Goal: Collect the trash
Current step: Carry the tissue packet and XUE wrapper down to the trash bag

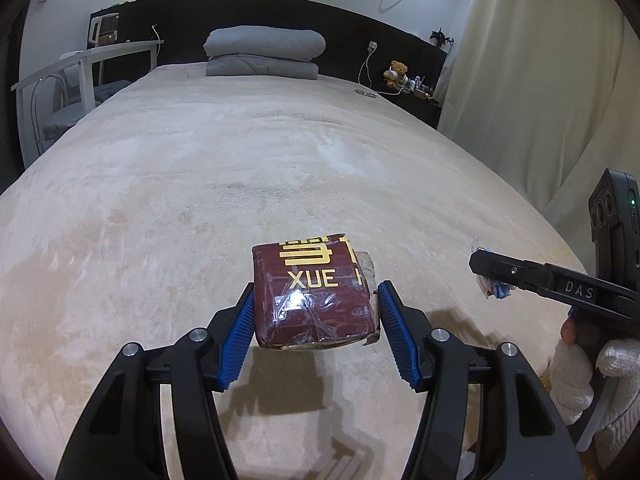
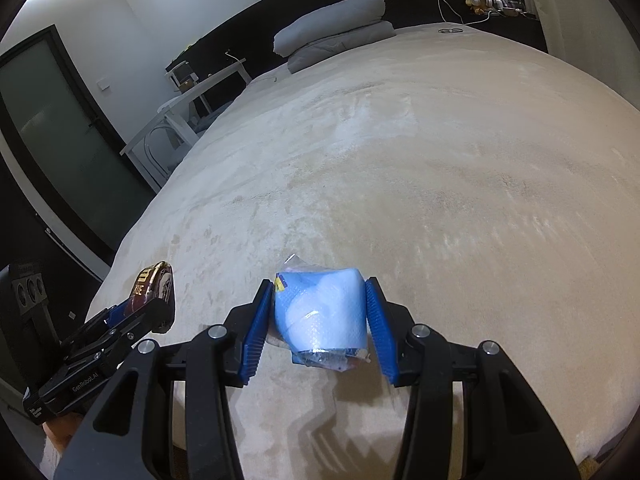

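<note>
My left jaws (image 1: 316, 322) are clamped on a dark red packet (image 1: 316, 292) wrapped in clear film, gold letters "XUE" on its upper face; the blue ribbed pads press its two sides and it hangs clear above the bed (image 1: 240, 168), throwing a shadow on the cover below. My right jaws (image 2: 320, 316) are clamped on a crumpled blue and white plastic wrapper (image 2: 320, 308), its torn clear end sticking out toward me under the pads. It too is off the cover.

From the left wrist view my right gripper shows at the right edge, with a white-gloved hand (image 1: 600, 376) under it. From the right wrist view my left gripper sits low at the left edge, the red packet poking out of it.

Beyond both loads the beige plush cover spreads wide and bare in its middle. At the far end lies a folded grey quilt (image 1: 264, 53) against a dark headboard (image 1: 248, 12). A teddy bear (image 1: 396, 73) sits on the ledge at the far right, near white charging cables. A white chair (image 1: 76, 76) stands left of the bed, and a pale curtain (image 1: 532, 80) hangs on the right.
</note>
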`<state>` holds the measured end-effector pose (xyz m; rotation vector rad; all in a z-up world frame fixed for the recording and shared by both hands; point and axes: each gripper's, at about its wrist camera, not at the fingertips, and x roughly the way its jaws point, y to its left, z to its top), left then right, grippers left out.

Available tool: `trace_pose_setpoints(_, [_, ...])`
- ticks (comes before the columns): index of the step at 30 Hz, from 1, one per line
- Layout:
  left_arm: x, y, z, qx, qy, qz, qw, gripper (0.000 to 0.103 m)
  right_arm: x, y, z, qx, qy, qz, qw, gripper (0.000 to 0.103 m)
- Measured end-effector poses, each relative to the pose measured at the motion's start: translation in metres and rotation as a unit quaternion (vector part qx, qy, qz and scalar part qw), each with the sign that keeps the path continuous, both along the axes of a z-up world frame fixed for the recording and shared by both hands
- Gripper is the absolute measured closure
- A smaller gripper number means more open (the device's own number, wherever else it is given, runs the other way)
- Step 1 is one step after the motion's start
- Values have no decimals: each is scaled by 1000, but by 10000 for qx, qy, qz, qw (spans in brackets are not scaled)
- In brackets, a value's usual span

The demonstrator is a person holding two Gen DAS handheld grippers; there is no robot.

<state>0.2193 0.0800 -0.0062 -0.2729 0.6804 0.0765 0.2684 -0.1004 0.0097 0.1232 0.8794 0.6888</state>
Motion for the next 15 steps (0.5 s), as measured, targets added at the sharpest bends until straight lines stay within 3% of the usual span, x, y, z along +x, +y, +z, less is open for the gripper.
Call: trace_pose_setpoints(15, [-61, -34, -3, -32, -166, -69, 9998, 45, -70, -37, -2, -146, -268, 73, 9995, 56])
